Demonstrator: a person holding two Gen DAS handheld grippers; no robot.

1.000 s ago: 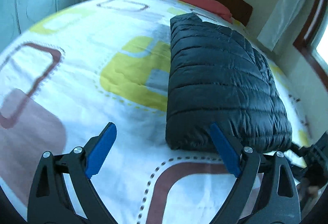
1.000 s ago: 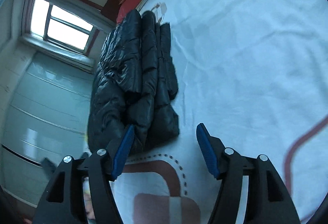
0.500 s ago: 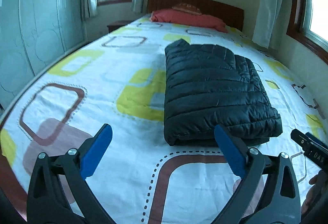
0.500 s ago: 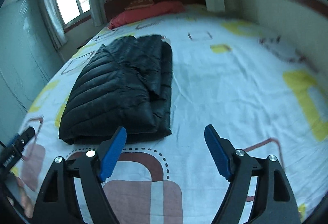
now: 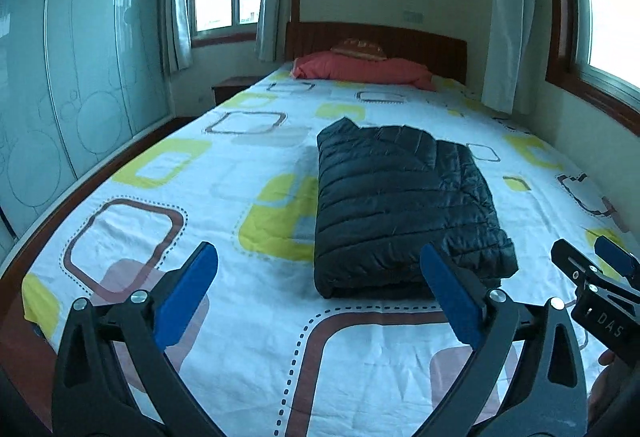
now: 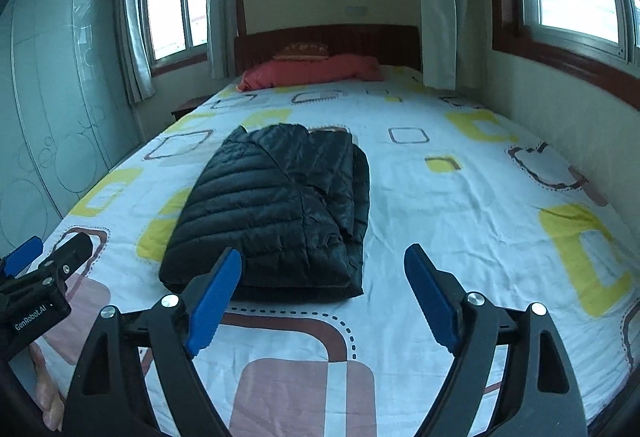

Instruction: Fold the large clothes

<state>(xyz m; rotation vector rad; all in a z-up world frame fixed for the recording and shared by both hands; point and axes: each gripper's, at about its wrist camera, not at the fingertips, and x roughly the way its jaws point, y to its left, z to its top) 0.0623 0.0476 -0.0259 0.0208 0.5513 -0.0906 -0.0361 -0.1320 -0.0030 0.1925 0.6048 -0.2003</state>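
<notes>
each handheld black plastic gripper, the left gripper and the right gripper, has two angled arms with triangular cutouts, silver screw heads at the pivots and ribbed blue pads. white lettering marks each gripper's black body.
</notes>
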